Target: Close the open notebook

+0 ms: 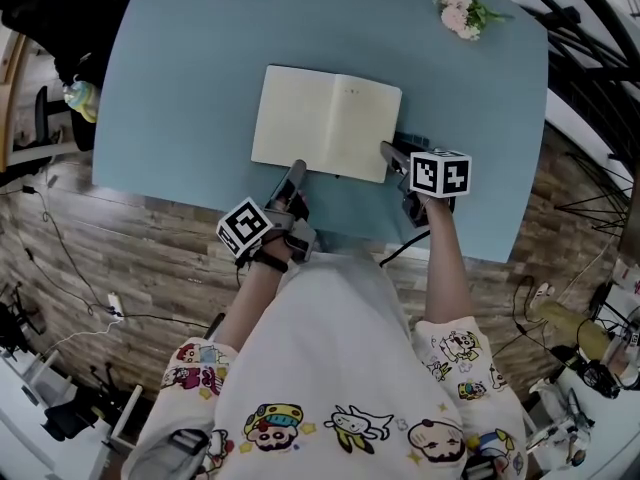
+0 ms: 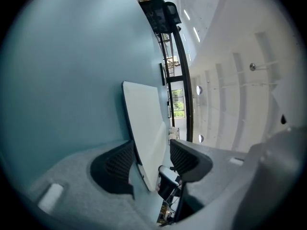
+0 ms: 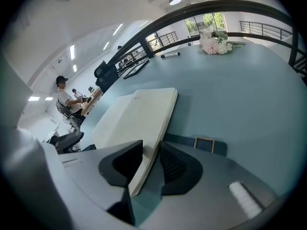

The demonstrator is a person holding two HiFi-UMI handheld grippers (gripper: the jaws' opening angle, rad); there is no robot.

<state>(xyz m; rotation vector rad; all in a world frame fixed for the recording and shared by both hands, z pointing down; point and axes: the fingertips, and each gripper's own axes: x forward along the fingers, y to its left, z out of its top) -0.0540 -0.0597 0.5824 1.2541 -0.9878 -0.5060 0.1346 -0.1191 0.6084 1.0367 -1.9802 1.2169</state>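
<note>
The left forearm reaches forward from the body. Its left gripper (image 1: 296, 171) lies low and nearly level, aimed away from the person and a little to the right, with its marker cube (image 1: 245, 227) turned to the near left. Its fingers (image 2: 119, 166) stand wide apart. The near edge of the open notebook (image 1: 325, 123) runs between them, and neither pad presses on it. The notebook lies flat on the blue table (image 1: 180, 78), reaching from these fingertips away from the person and across to the right. The right forearm comes in straighter, and the right gripper (image 1: 392, 156) tips down more steeply, pointing forward and slightly left. Its cube (image 1: 440, 173) sits just behind the fingers. Those fingers (image 3: 175, 164) are drawn close on the notebook's near right corner, one above the page and one below. They appear to pinch it, though the contact under the page is hard to read. The notebook lies open with its blank cream pages up. Its long axis runs from left to right between the two sets of fingertips, with the right end swung a little nearer the person. Well beyond the right fingers, pink flowers (image 1: 458, 6) lie at the table's far corner.
</note>
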